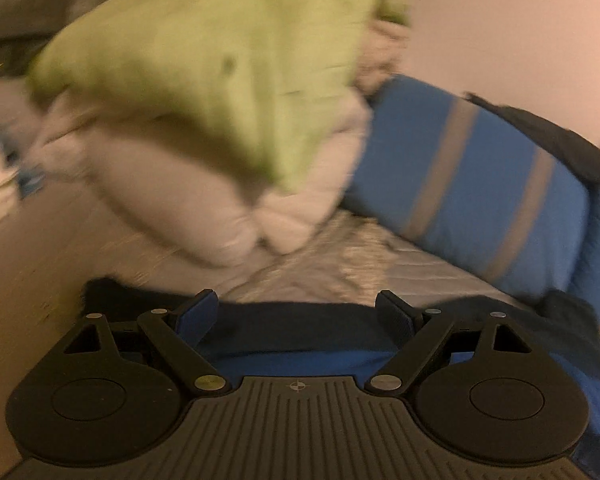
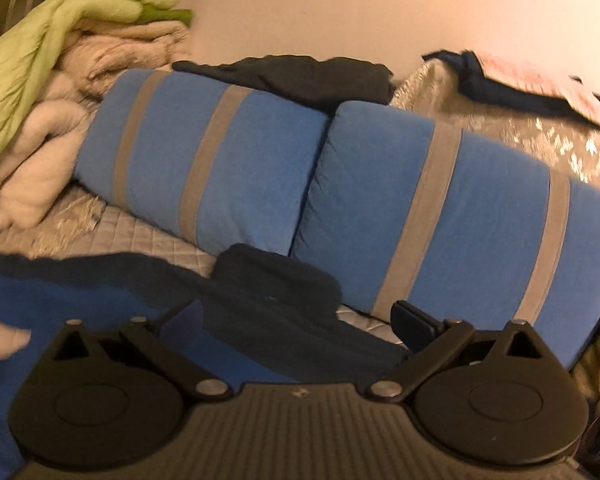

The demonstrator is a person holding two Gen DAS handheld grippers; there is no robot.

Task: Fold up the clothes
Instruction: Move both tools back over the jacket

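Scanning from the left of your left wrist view, you see a pale quilted duvet (image 1: 204, 208) heaped on the bed, with a light green sheet (image 1: 204, 72) draped over its top, both blurred. To their right lies a blue pillow with grey stripes (image 1: 472, 176), a dark garment (image 1: 548, 136) resting on its far edge. Your left gripper (image 1: 304, 316) has its jaws spread wide with nothing pinched; below and between the fingers lies the blue garment with dark trim (image 1: 300, 360), spread on the grey quilted bedcover (image 1: 340, 264).

In your right wrist view the same green sheet (image 2: 28, 64) and duvet (image 2: 40, 160) sit at the far left. The blue garment (image 2: 60, 300) covers the lower left, its dark part (image 2: 276, 280) bunched just in front of two striped blue pillows (image 2: 228, 168) that lie side by side. A black garment (image 2: 300, 72) rests behind them against the wall, and a navy and pink cloth (image 2: 540, 88) lies at the far right. Your right gripper (image 2: 300, 320) is also spread wide, its left finger (image 2: 188, 320) over the garment, gripping nothing.
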